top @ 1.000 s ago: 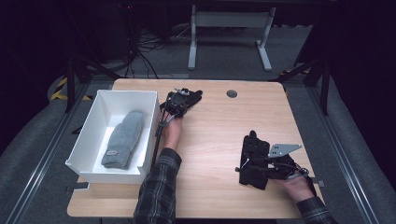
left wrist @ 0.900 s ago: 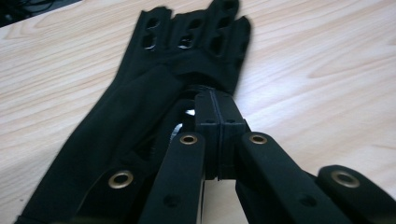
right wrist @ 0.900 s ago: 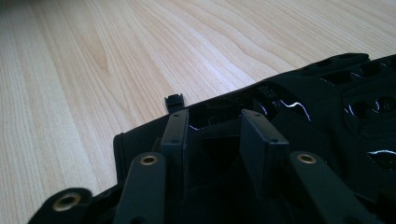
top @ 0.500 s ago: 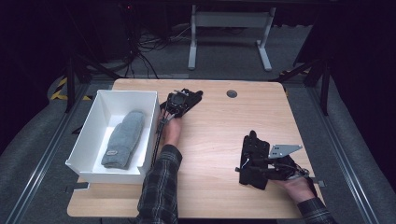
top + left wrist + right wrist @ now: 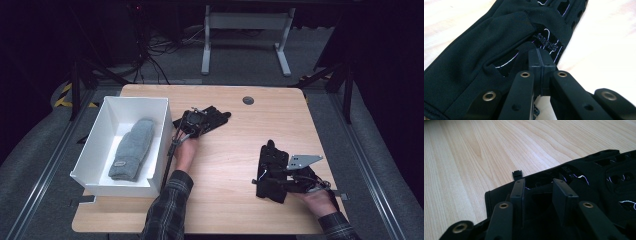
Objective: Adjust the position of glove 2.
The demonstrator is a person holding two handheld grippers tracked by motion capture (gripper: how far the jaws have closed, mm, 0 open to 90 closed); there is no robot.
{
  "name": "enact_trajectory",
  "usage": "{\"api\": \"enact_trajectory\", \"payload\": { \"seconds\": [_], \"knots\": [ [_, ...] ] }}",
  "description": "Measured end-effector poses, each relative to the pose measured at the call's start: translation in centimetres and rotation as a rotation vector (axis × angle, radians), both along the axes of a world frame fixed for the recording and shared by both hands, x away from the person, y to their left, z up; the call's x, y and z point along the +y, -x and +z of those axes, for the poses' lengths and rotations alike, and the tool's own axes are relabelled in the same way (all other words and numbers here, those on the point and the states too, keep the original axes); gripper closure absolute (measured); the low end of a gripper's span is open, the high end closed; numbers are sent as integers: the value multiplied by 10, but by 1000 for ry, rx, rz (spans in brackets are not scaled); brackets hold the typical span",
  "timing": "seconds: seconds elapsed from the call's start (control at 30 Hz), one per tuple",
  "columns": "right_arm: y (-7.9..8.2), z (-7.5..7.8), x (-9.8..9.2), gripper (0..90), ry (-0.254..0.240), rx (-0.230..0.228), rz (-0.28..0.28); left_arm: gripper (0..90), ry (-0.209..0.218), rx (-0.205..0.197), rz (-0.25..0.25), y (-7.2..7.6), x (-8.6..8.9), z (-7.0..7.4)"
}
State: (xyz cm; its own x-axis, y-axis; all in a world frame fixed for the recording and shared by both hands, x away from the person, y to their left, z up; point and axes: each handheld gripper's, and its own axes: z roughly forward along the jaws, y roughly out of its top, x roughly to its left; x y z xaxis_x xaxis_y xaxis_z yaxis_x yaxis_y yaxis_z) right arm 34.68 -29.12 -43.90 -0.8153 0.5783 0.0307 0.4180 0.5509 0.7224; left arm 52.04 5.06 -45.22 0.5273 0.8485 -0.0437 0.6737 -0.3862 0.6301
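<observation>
Pale wood grain covers the surface (image 5: 225,150), which stands in a dark room with a grey floor and a white metal frame (image 5: 245,30) behind it. On it, the left gripper (image 5: 541,62) has its jaws pressed flat together, pad against pad, with their tips down on a black glove (image 5: 486,50); whether any cloth is nipped between them I cannot tell. In the high view this left gripper (image 5: 192,122) sits on the cuff end of that glove (image 5: 212,116), whose fingers point toward the far right, and the left hand (image 5: 186,150) reaches in from a plaid sleeve (image 5: 165,210). Just beside it to the left stands a white box (image 5: 95,165) with a grey mitten (image 5: 131,147) lying lengthwise inside. The right gripper (image 5: 540,192) has its jaws parted by a moderate gap, resting over the cuff of a second glove (image 5: 599,177), with nothing clamped between them. From above, the right gripper (image 5: 272,177) lies over this second glove (image 5: 270,152) near the right front of the surface, its grey plate (image 5: 302,160) tilted up, the right hand (image 5: 317,200) behind it. Well apart from both, a dark round grommet (image 5: 248,100) sits near the far edge.
</observation>
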Motion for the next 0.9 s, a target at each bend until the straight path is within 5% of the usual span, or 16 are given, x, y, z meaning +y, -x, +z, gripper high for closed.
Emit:
{"api": "enact_trajectory", "payload": {
  "seconds": [0.9],
  "knots": [
    [-2,1,-2,643,7,-6,-14,900,52,31,-197,78,-29,-2]
  ]
}}
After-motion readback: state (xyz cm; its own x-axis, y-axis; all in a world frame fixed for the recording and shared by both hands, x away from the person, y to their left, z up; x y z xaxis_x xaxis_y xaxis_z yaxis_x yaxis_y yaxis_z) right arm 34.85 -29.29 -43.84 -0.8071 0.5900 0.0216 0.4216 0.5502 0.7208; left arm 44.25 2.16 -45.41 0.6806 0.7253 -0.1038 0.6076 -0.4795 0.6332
